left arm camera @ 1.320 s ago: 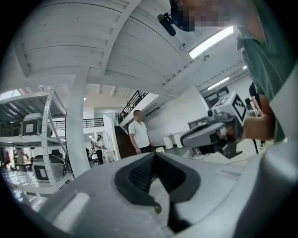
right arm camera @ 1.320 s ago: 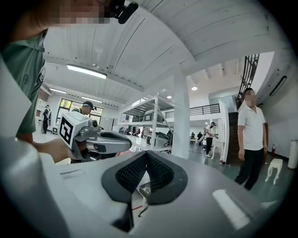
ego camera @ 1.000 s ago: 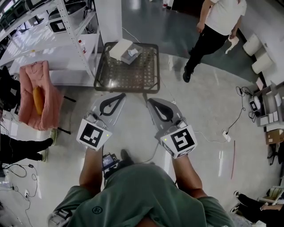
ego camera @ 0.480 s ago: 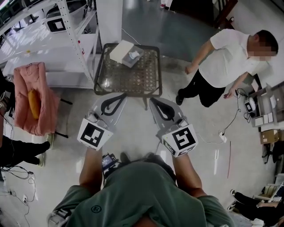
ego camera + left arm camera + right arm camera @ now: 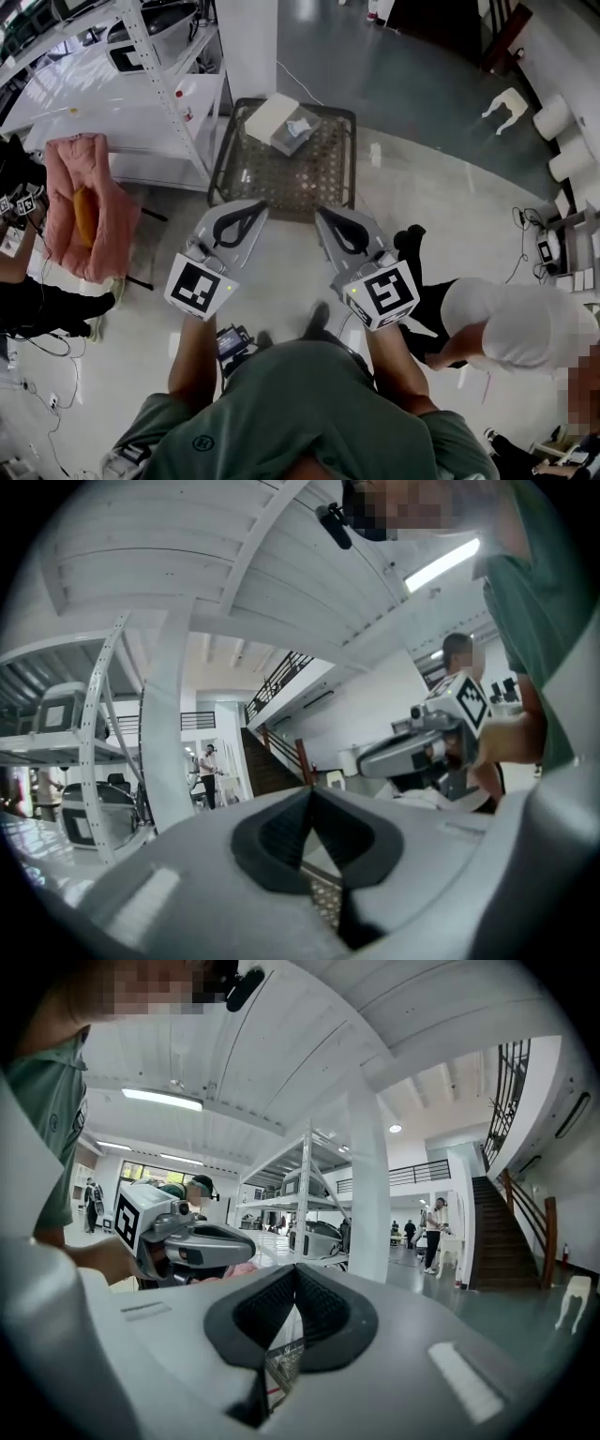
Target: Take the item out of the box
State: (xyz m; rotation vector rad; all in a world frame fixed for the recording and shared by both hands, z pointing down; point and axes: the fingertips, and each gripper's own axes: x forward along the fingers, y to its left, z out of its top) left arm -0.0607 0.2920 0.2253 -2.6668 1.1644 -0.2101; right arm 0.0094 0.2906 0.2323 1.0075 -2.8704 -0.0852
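Observation:
On a small mesh-topped table (image 5: 281, 173) lies a white box (image 5: 269, 115). Touching its right side is a grey box (image 5: 298, 131) with something pale and crumpled in it. My left gripper (image 5: 253, 203) and right gripper (image 5: 324, 215) hover side by side over the floor at the table's near edge, apart from both boxes. Both are shut with nothing in them: the jaws meet in the left gripper view (image 5: 311, 790) and in the right gripper view (image 5: 295, 1269). Each gripper view also shows the other gripper alongside.
A white shelving rack (image 5: 159, 84) stands left of the table. A pink padded seat (image 5: 89, 211) with an orange thing on it is at far left. A person in a white shirt (image 5: 502, 323) crouches close to my right. Cables (image 5: 37, 375) lie on the floor.
The person in the white shirt has come from the far right down to a spot beside my right arm. Both grippers stay shut and have hardly moved relative to the table.

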